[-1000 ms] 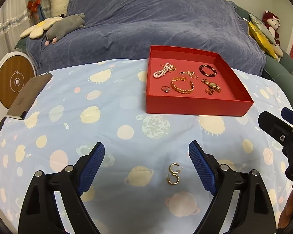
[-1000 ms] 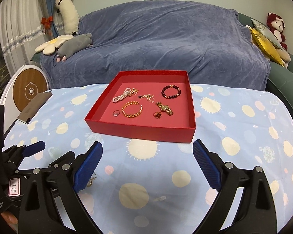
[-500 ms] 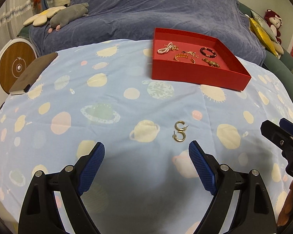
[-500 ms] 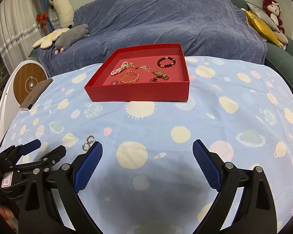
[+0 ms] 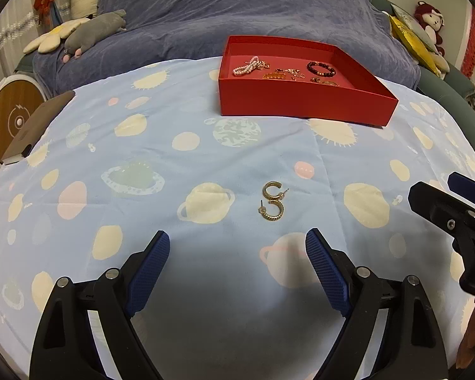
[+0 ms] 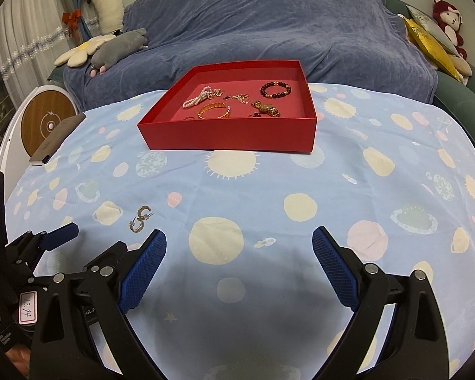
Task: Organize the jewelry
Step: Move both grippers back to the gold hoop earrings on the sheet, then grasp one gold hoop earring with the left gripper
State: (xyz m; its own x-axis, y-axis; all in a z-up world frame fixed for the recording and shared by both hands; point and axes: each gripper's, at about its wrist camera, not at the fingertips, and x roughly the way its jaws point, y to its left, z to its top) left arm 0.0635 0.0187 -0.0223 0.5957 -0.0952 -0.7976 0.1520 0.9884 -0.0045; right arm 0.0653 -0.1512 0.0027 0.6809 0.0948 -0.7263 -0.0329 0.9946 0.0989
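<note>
Two gold hoop earrings (image 5: 271, 204) are lying together on the blue planet-print cloth (image 5: 142, 145), well in front of the red box (image 5: 304, 103) and apart from it. The left gripper (image 5: 237, 248) is hovering just on the near side of the earrings, its jaws standing wide apart with nothing between them. The right gripper (image 6: 239, 247) is hanging over bare cloth to the right of the earrings, and its jaws are also spread wide and holding nothing. Inside the red box a pearl bracelet (image 6: 197, 97), a gold chain bracelet (image 6: 214, 110), a dark bead bracelet (image 6: 275, 90) and a gold watch (image 6: 266, 108) are resting on the floor of it. Behind the red box a sofa under a blue cover (image 6: 269, 25) is standing.
</note>
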